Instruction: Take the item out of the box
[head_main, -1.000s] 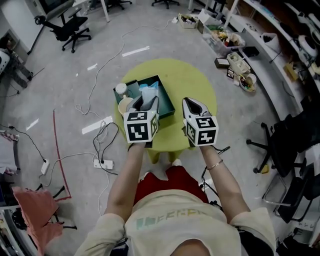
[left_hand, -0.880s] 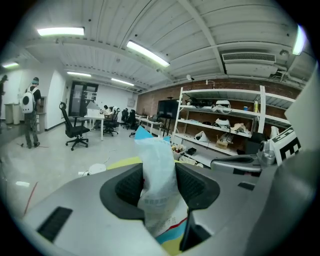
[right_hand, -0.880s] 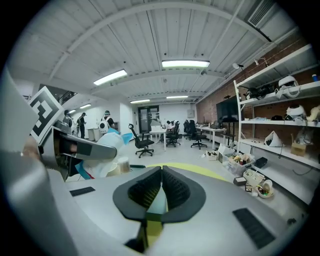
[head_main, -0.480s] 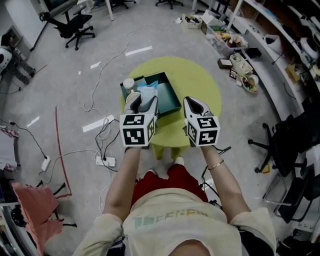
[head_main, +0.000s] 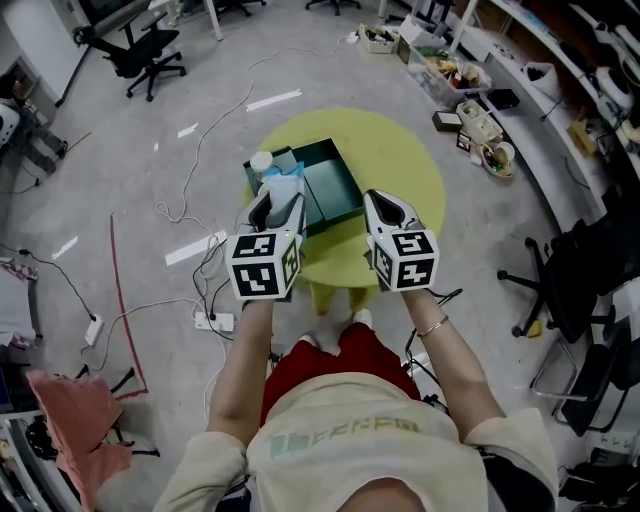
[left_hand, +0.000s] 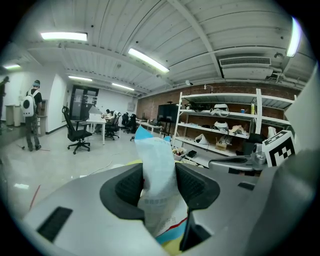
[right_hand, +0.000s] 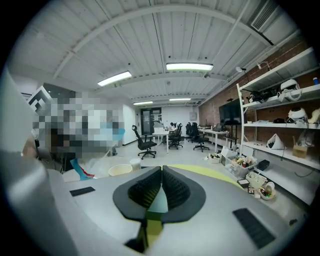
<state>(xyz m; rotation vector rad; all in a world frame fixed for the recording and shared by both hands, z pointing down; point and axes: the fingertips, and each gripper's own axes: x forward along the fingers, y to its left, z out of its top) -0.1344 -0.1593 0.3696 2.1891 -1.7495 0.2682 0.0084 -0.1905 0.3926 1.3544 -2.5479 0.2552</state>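
My left gripper (left_hand: 159, 186) clamped on light-blue packet (left_hand: 156, 170). Packet upright between pads, long axis vertical. I read it as lifted out, hanging over near-left rim of teal box (head_main: 335, 188); box lies just ahead-right. My right gripper (right_hand: 160, 192) closed, empty, beside bare counter (head_main: 400, 160). Next, I judge: carry packet clear of box.

A round yellow-green tabletop (head_main: 400, 160) stands on a grey floor (head_main: 120, 190) strewn with white cables (head_main: 200, 140), with a power strip (head_main: 214, 321) to its near left, a black office chair (head_main: 140, 52) far left, another chair (head_main: 572, 282) at the right, cluttered bins (head_main: 447, 75) far right and a pink cloth (head_main: 75, 410) near left
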